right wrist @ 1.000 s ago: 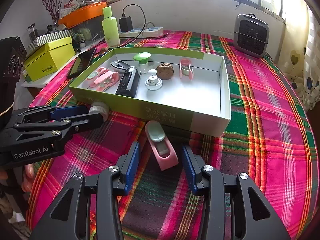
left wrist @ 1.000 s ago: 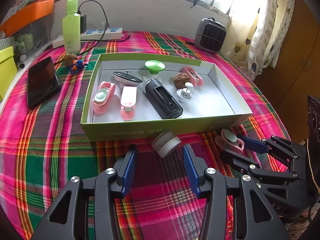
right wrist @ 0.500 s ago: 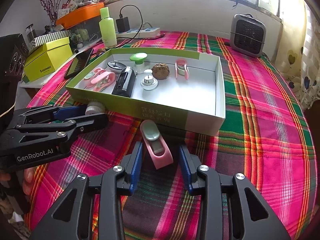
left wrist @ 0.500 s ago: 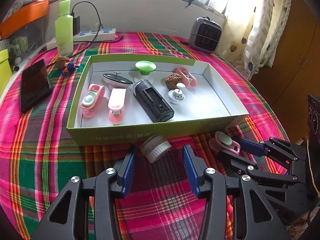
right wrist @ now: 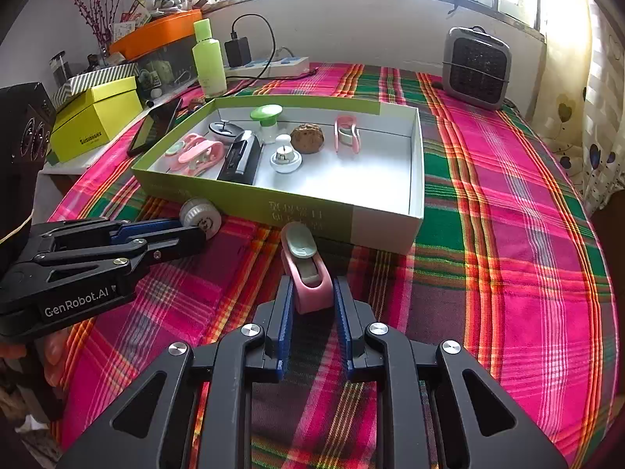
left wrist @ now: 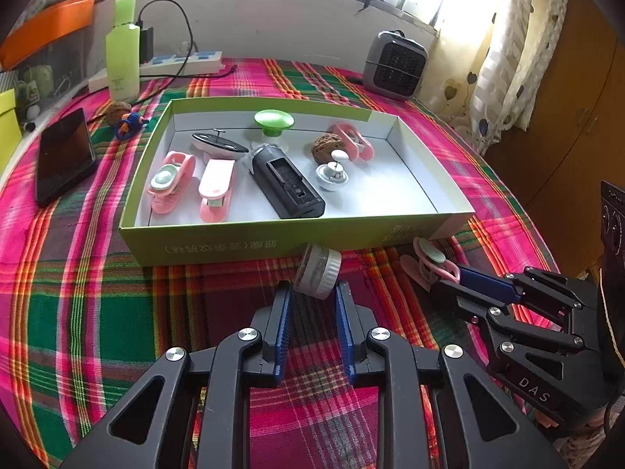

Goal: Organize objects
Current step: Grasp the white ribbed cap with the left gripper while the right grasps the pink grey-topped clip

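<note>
A smooth, squat white jar (left wrist: 318,271) with a ribbed lid is lying on its side on the woven pink-and-green plaid cloth (left wrist: 78,312), at six o'clock from the shallow green cardboard tray (left wrist: 234,240) and just beside its front wall. The left gripper (left wrist: 310,293) is closing its ridged blue pads on the jar's rounded sides, pinching it between the fingertips (left wrist: 282,305).

At three o'clock from the jar, a glossy pink plastic clip (right wrist: 308,273) with a pale grey-green oval pad on top is resting on the cloth, also just before the tray's front wall. The right gripper (right wrist: 310,293) is pressing its pads against the clip's rounded near end, its jaws nearly together around it.

Inside the tray's white paper lining, two more pink clips (left wrist: 213,189) are lying at nine o'clock, a matte black rectangular device (left wrist: 287,183) is sitting at centre, and a wrinkled brown walnut (left wrist: 324,146) is sitting at one o'clock beside a small white knobbed disc (left wrist: 332,174). A green mushroom-shaped cap (left wrist: 273,121) is standing at twelve o'clock.

Beyond the tray, a grey grilled heater (left wrist: 394,64) is standing at two o'clock and a tall lime bottle (left wrist: 123,54) at ten o'clock, with a flat black phone (left wrist: 64,156) at nine.
</note>
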A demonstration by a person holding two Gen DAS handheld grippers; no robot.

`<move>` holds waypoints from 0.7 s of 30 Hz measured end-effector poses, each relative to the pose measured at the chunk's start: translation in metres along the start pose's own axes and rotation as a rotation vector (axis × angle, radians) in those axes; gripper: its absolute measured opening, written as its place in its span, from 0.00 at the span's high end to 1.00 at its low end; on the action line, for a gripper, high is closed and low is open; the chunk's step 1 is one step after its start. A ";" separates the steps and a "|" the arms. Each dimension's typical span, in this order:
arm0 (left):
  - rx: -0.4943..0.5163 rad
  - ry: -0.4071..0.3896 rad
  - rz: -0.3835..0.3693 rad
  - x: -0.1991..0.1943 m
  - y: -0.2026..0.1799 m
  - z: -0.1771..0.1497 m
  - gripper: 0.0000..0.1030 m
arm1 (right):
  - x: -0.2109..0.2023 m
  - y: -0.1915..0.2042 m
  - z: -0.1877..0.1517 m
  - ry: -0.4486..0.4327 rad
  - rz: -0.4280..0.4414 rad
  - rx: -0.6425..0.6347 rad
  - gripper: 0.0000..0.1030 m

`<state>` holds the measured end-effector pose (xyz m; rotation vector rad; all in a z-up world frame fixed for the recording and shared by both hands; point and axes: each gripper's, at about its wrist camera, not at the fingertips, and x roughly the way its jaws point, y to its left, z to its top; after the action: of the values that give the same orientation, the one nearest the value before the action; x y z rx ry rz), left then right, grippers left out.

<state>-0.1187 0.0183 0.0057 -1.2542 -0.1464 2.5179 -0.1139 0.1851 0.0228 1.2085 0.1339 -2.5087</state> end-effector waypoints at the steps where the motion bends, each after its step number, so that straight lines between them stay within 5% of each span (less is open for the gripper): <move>1: 0.004 0.001 -0.004 0.000 -0.001 -0.001 0.81 | 0.000 0.000 -0.001 0.001 -0.002 -0.002 0.80; 8: 0.017 0.008 -0.007 -0.001 -0.004 -0.003 0.80 | -0.003 -0.004 -0.003 0.005 -0.004 -0.004 0.80; 13: 0.032 0.006 0.009 -0.001 -0.005 0.000 0.63 | 0.000 -0.004 -0.003 0.014 -0.002 -0.008 0.80; 21: 0.045 0.002 0.041 0.007 -0.008 0.009 0.63 | 0.005 -0.001 0.003 0.017 -0.017 -0.033 0.80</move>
<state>-0.1273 0.0284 0.0079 -1.2536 -0.0639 2.5396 -0.1190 0.1841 0.0208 1.2207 0.1903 -2.5011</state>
